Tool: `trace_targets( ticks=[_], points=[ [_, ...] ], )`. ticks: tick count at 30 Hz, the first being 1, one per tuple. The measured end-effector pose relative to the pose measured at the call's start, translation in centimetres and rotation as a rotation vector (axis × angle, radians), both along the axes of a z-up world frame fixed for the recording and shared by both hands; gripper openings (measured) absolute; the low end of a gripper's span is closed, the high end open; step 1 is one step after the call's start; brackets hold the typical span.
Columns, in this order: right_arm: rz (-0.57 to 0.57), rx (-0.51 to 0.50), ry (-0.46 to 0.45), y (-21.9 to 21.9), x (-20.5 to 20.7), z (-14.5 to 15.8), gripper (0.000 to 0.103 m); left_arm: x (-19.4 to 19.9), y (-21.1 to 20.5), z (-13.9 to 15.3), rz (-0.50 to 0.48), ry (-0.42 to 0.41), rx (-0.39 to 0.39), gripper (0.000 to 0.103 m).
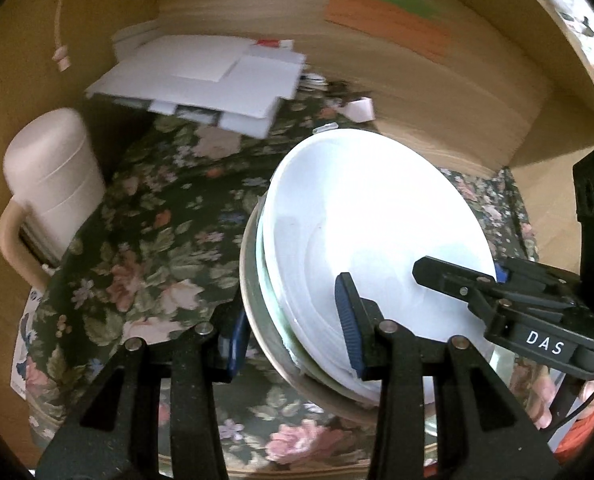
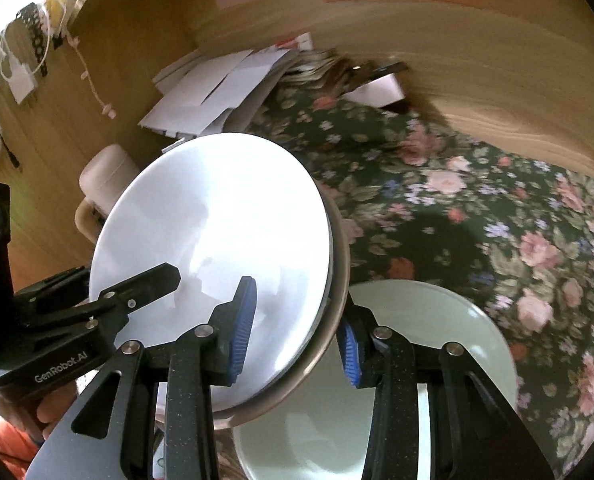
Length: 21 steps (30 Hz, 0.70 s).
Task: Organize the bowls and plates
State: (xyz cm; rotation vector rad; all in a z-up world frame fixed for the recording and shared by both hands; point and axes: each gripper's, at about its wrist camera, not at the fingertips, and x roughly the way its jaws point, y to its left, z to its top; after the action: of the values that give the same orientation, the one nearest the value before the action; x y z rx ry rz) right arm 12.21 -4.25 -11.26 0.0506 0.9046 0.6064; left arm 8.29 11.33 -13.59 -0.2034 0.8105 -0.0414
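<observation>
Left wrist: tongs point(image 1: 293, 344) clamping plates point(image 1: 377, 232).

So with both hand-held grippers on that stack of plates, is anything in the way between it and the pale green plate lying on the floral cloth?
Nothing visible. The stack is held tilted by the right hand-held gripper and the left hand-held gripper, directly above the pale green plate.

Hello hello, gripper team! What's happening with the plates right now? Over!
Left gripper and right gripper both clamped on stack of plates, opposite rims. Stack tilted, above floral cloth. Pale green plate lies underneath. Nothing blocking.
</observation>
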Motion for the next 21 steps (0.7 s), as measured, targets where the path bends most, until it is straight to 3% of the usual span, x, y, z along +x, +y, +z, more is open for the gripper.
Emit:
trace_targets(
  ticks=[21],
  points=[
    [-0.172,0.019,0.008,-8.6,-2.1,-0.7,0.035,0.5,-8.2,-0.3,-0.186,0.020,0.005,0.040]
  ],
)
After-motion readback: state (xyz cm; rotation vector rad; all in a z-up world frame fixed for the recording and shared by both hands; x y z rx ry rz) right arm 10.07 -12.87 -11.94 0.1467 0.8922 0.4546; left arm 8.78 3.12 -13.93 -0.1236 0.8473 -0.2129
